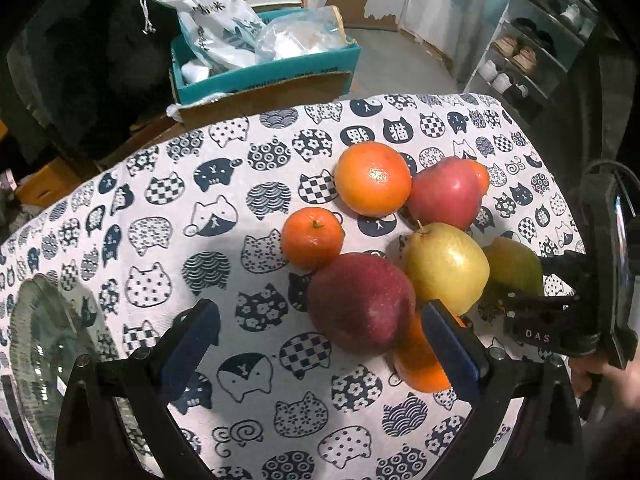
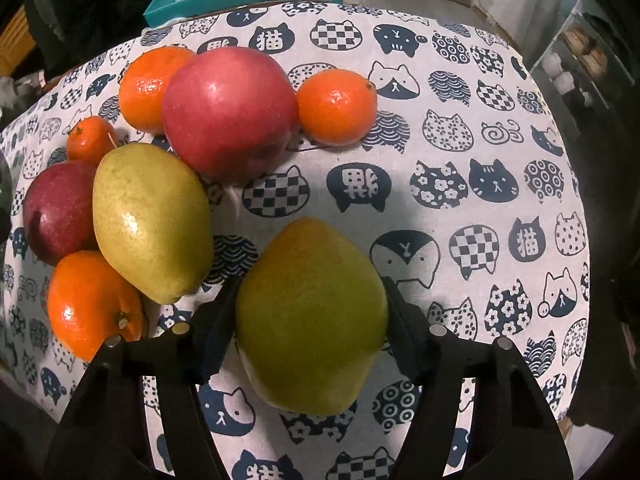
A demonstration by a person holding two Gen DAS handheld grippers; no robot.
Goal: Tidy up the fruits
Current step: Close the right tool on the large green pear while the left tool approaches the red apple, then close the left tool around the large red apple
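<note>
In the right wrist view my right gripper [image 2: 310, 296] is shut on a green pear [image 2: 312, 320], both black fingers pressing its sides on the cat-print tablecloth [image 2: 460, 152]. Left of it lie a yellow pear [image 2: 152, 220], a big red apple [image 2: 230, 112], a dark red apple [image 2: 56, 212] and several oranges. In the left wrist view my left gripper [image 1: 320, 312] stands open over the dark red apple [image 1: 360, 304], touching nothing. Its right blue pad partly hides an orange [image 1: 420, 364]. The right gripper [image 1: 540, 312] shows there on the green pear [image 1: 514, 264].
A glass dish [image 1: 36, 340] sits at the table's left edge. Behind the table a teal cardboard box [image 1: 264, 68] holds plastic bags. A shoe rack [image 1: 532, 48] stands at the far right. A hand [image 1: 608, 376] holds the right gripper's handle.
</note>
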